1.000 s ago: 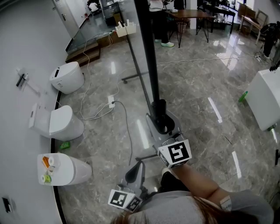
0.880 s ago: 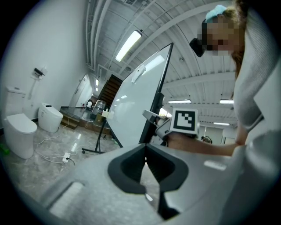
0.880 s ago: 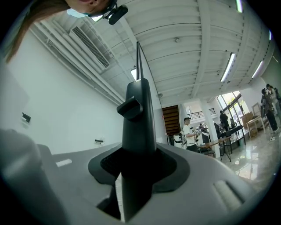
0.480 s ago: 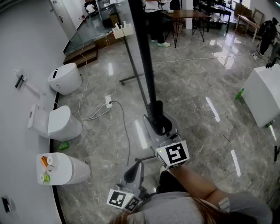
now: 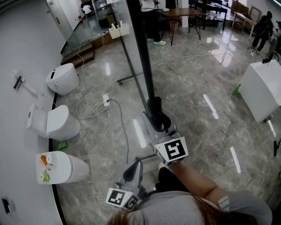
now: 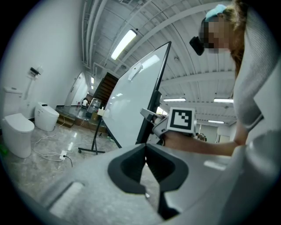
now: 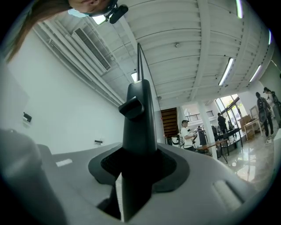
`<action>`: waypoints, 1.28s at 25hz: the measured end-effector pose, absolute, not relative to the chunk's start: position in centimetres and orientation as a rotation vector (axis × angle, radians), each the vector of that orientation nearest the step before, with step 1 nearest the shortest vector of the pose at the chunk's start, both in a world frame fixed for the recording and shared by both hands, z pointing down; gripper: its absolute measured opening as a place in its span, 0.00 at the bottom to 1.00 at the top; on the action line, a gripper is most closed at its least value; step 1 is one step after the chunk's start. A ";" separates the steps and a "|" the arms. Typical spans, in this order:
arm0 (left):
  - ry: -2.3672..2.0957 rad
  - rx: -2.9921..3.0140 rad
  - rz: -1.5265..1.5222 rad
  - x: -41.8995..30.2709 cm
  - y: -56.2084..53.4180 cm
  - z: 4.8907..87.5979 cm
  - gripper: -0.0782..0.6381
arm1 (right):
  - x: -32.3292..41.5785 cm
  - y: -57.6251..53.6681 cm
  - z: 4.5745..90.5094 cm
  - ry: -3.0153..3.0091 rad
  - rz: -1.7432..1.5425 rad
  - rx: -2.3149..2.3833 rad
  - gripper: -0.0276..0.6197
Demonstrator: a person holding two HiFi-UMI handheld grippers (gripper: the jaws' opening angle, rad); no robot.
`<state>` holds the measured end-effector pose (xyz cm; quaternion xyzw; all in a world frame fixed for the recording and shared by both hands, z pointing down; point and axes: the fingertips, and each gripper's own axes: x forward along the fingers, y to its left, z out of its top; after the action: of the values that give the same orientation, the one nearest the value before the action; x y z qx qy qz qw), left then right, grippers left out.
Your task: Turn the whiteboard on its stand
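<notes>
The whiteboard [image 5: 139, 48] shows edge-on in the head view as a tall black frame bar rising from the floor. Its white face [image 6: 136, 96] shows in the left gripper view. My right gripper [image 5: 159, 121] is on the lower part of that bar. In the right gripper view the black bar [image 7: 139, 118] fills the gap between the jaws, which are closing on it with the pads against it. My left gripper [image 5: 131, 170] hangs low near my body, away from the board. Its jaws meet at the tips [image 6: 146, 147] with nothing between them.
The stand's wheeled foot [image 5: 125, 79] rests on the marble floor. Two toilets [image 5: 63, 78] [image 5: 55, 123] and a white unit [image 5: 61, 167] line the left wall. A power strip with cables [image 5: 106, 100] lies nearby. A white box [image 5: 259, 90] stands right; tables [image 5: 184, 13] behind.
The right gripper stays on the black frame bar. Bar, gripper and floor have drifted slightly left and up in the head view. The left gripper has hardly moved.
</notes>
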<state>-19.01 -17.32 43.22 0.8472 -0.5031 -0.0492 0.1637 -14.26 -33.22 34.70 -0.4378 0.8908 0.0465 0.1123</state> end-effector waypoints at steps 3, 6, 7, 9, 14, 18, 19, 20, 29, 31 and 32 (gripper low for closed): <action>-1.399 2.433 -0.133 -18.0 -16.3 43.5 0.10 | -13.9 -32.5 34.7 2.614 0.132 -1.291 0.28; -1.365 2.445 -0.120 -17.1 -15.1 43.8 0.10 | -13.5 -31.6 34.6 2.598 0.118 -1.310 0.28; -1.358 2.435 -0.120 -16.8 -14.7 43.9 0.10 | -13.4 -31.2 34.5 2.591 0.121 -1.315 0.28; -1.351 2.417 -0.122 -16.4 -13.9 44.2 0.10 | -13.1 -30.5 34.5 2.585 0.129 -1.317 0.28; -1.386 2.424 -0.136 -16.2 -13.9 43.6 0.10 | -12.5 -28.6 34.7 2.595 0.126 -1.296 0.28; -1.439 2.430 -0.181 -15.8 -14.6 42.2 0.10 | -12.0 -27.8 35.0 2.610 0.131 -1.281 0.28; -1.441 2.434 -0.185 -15.5 -14.7 42.1 0.10 | -11.9 -27.6 35.0 2.611 0.133 -1.278 0.28; -1.437 2.434 -0.185 -15.3 -14.7 42.2 0.10 | -11.9 -27.5 34.9 2.610 0.134 -1.275 0.28; -1.367 2.455 -0.171 -14.6 -12.7 42.6 0.10 | -11.3 -25.0 34.6 2.596 0.156 -1.281 0.28; -1.352 2.459 -0.162 -14.3 -12.1 42.8 0.10 | -10.9 -24.5 34.5 2.590 0.160 -1.285 0.28; -1.346 2.462 -0.156 -14.2 -11.7 42.9 0.10 | -10.8 -24.1 34.4 2.588 0.161 -1.286 0.28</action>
<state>-14.17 -11.72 42.86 0.8641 -0.4723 -0.0548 0.1650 -10.78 -24.12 34.43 -0.4408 0.8874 0.0551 0.1232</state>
